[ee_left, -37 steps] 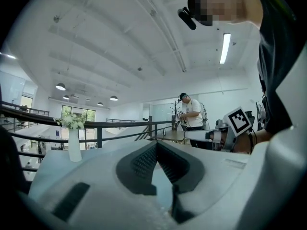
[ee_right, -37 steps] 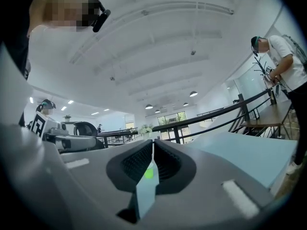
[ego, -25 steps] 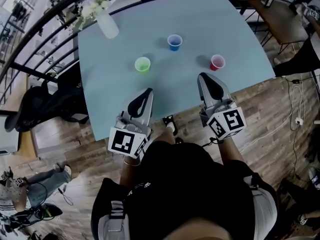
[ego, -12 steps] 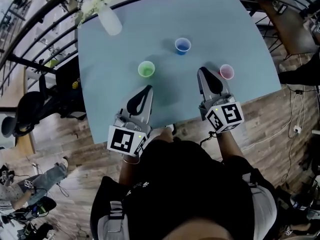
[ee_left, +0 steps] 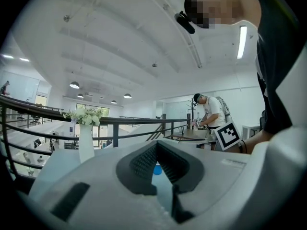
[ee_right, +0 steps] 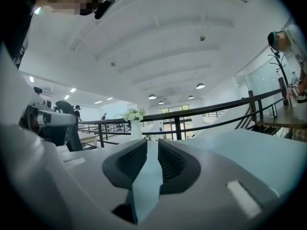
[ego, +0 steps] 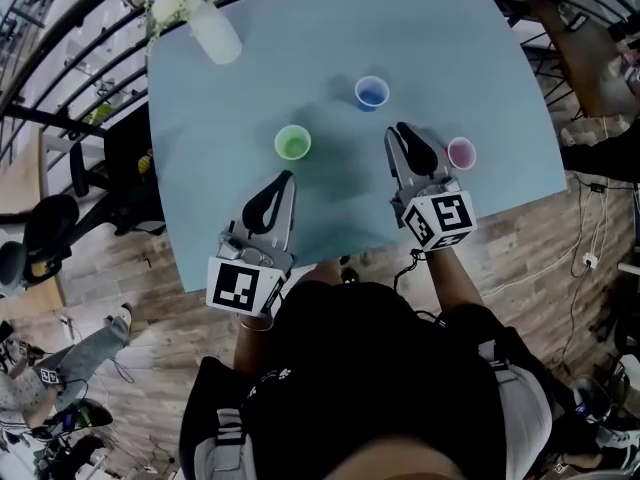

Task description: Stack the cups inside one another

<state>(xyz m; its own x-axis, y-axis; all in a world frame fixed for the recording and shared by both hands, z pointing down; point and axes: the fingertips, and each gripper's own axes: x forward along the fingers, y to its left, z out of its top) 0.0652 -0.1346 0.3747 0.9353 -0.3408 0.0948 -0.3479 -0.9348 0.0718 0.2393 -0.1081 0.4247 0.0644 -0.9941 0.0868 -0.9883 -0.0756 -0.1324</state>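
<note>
The pale blue desk (ego: 250, 88) carries everything, and its middle is bare apart from three cups. That spacing suggests they were laid out singly so each can be picked up in turn.

The left tongs (ego: 287, 176) point level over the near part of the desk, just on the near side of the green cup. Their tips are together with nothing gripped, which reads as waiting or lining up, not grasping.

The right tongs (ego: 400, 128) reach further in, level, with the pink cup just to their right. Their jaws have just been opening and stand narrowly apart with nothing between them, likely readying for a cup wall.

A white vase of flowers (ego: 210, 33) sits at the far left corner, well clear of the work.

The green cup (ego: 292, 143) stands left of centre. The blue cup (ego: 372, 93) is farthest. The pink cup (ego: 461, 153) is at the right. All are upright, mouths up and well apart, and none is nested yet.
</note>
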